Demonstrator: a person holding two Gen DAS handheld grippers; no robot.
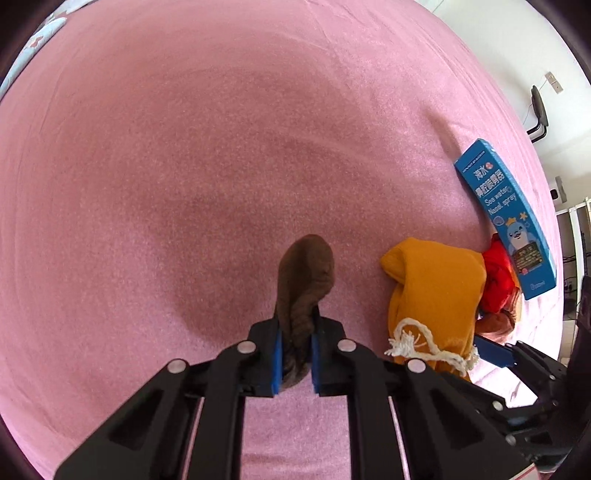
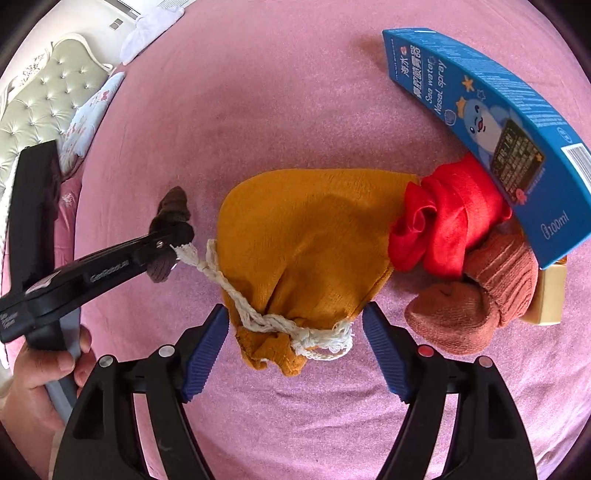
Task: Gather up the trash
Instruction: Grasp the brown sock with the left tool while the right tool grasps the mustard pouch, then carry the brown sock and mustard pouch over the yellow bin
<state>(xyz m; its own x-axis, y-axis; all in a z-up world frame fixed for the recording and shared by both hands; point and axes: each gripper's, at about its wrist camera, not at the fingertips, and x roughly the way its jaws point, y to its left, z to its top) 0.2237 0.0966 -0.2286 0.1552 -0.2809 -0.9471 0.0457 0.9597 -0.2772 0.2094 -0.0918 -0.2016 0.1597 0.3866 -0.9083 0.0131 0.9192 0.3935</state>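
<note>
My left gripper [image 1: 295,332] is shut on a dark brown sock [image 1: 306,269], whose toe sticks out past the blue pads above the pink bedcover [image 1: 184,147]. The right wrist view shows the same sock [image 2: 173,206] pinched in the left gripper [image 2: 173,236]. My right gripper [image 2: 295,332] stands open, its pads on either side of the tied neck of an orange cloth pouch [image 2: 310,236] with a white cord [image 2: 258,314]; neither pad touches it. Beside the pouch [image 1: 436,291] lie a red cloth [image 2: 443,221], a rust-coloured sock [image 2: 472,302] and a blue nasal spray box [image 2: 498,122].
A small tan box [image 2: 550,295] lies under the blue box's end. A person's hand [image 2: 40,373] holds the left gripper's handle. A padded headboard [image 2: 48,99], a patterned pillow [image 2: 88,118] and a white cloth [image 2: 151,26] lie at the far left of the bed.
</note>
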